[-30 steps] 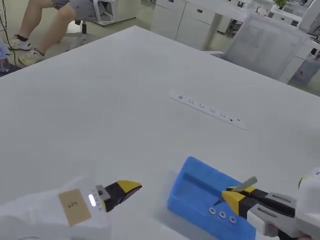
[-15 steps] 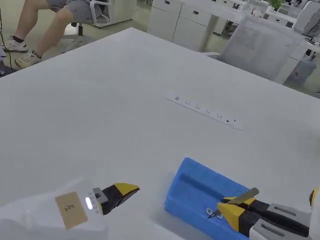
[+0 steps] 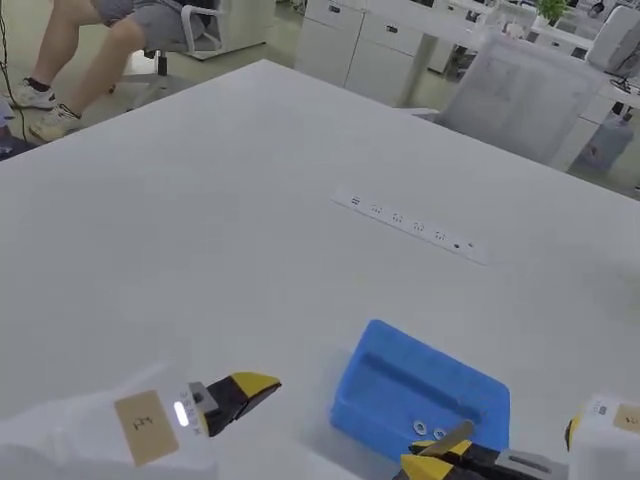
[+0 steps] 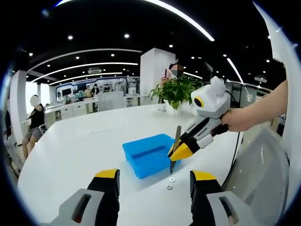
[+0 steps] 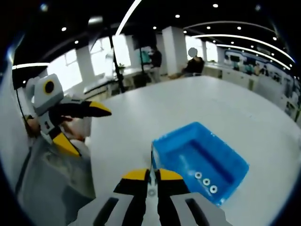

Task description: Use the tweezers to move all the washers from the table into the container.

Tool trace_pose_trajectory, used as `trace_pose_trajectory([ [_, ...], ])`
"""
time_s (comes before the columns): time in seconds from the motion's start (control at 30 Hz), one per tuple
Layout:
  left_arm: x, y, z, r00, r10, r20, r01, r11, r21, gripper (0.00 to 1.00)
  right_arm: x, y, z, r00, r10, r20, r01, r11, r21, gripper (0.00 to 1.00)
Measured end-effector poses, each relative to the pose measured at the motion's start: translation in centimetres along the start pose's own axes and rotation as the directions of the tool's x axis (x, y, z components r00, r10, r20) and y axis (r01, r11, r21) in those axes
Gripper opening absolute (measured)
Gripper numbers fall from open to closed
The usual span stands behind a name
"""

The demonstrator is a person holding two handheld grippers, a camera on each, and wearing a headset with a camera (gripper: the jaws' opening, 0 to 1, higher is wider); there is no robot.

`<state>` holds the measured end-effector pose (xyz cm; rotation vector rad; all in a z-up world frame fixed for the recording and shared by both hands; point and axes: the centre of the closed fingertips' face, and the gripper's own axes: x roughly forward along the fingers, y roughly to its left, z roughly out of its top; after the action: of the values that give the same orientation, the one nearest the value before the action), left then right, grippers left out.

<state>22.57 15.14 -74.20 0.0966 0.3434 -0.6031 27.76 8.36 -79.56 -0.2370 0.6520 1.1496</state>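
Our right tongs (image 5: 151,173) are pinched narrow on the tweezers (image 5: 151,160), which stand straight out between the jaws toward 12 o'clock. Our left tongs (image 4: 155,175) are spread wide and hold nothing. In the right gripper view we see one blue container (image 5: 200,160) at about 2 o'clock from the tweezers. We count three washers (image 5: 206,182) inside it, in a short row near its 6 o'clock wall. In the left gripper view we count two more washers (image 4: 172,179) on the white table (image 4: 70,155), just off the container's 5 o'clock corner. They lie just beside the tweezers' tip, though we cannot tell if it touches them. So we make it five washers, one container and one pair of tweezers.
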Motion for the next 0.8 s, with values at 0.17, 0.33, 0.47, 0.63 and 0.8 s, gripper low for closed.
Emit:
trace_pose_trajectory([
  [0.17,0.0,0.0,0.0,1.0000,0.000,0.000,0.000,1.000,-0.002,0.60,0.5,0.4,-1.0,0.9995,0.013,-0.028,-0.013,1.000,0.010,0.03],
  [0.33,0.0,0.1,-0.1,1.0000,0.002,-0.001,-0.002,1.000,-0.002,0.59,0.7,0.5,-1.4,0.9991,0.016,-0.038,-0.016,1.000,0.016,0.03],
  [0.47,0.0,0.2,-0.1,1.0000,0.003,-0.001,-0.003,1.000,-0.002,0.59,0.9,0.7,-1.7,0.9986,0.024,-0.048,-0.023,1.000,0.015,0.03],
  [0.63,0.0,0.2,-0.1,1.0000,0.005,0.000,-0.005,1.000,-0.003,0.59,1.1,1.0,-2.1,0.9976,0.027,-0.065,-0.028,1.000,-0.012,0.03],
  [0.8,0.0,0.2,-0.1,1.0000,0.007,0.000,-0.007,1.000,-0.003,0.59,0.8,1.4,-2.3,0.9969,0.026,-0.074,-0.032,0.997,-0.075,0.03],
])
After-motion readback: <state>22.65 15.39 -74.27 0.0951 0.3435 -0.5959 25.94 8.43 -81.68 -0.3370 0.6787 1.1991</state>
